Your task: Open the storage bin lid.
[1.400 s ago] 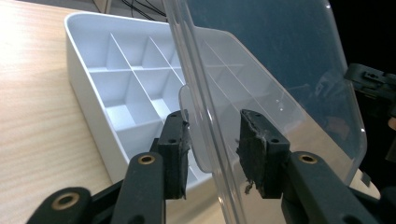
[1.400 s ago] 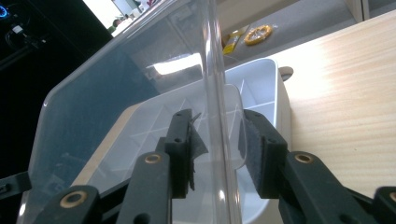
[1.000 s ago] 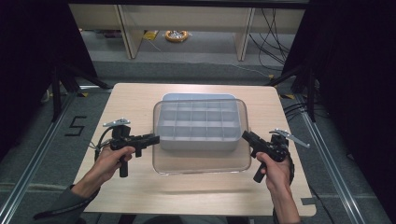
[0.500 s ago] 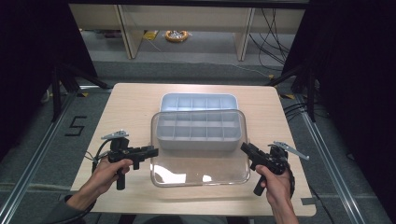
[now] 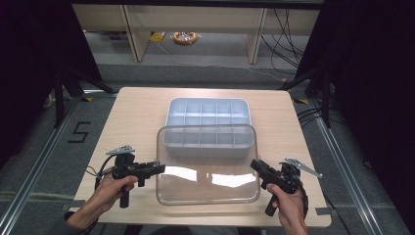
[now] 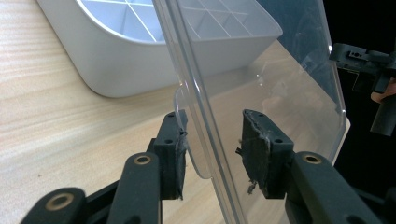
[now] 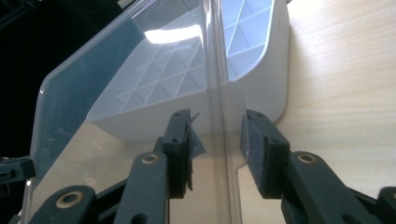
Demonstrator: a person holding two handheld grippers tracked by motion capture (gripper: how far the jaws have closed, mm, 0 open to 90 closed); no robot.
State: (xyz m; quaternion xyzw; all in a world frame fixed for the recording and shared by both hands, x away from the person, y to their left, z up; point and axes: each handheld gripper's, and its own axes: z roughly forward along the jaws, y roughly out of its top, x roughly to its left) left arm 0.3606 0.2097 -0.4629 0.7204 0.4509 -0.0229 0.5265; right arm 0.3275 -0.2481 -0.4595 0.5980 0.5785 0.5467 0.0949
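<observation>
A clear plastic lid (image 5: 205, 181) hangs flat over the near half of the table, its far edge overlapping the front of a white compartment tray (image 5: 208, 111). My left gripper (image 5: 159, 169) is shut on the lid's left edge and my right gripper (image 5: 254, 164) on its right edge. In the left gripper view the lid (image 6: 289, 84) has its rim and small tab between the jaws of the gripper (image 6: 212, 149), with the tray (image 6: 116, 60) behind. In the right gripper view the lid (image 7: 93, 93) passes between the jaws of the gripper (image 7: 217, 140), beside the tray (image 7: 261, 60).
The wooden table (image 5: 137, 112) has bare strips left and right of the tray. Beyond it stands a low shelf unit, with a yellow coil (image 5: 185, 37) on the floor. A tape mark "5" (image 5: 80, 132) lies on the floor at the left.
Both grippers have pulled the lid off the tray toward the person, uncovering the tray's far rows. The hands have drawn back to the near edge.
</observation>
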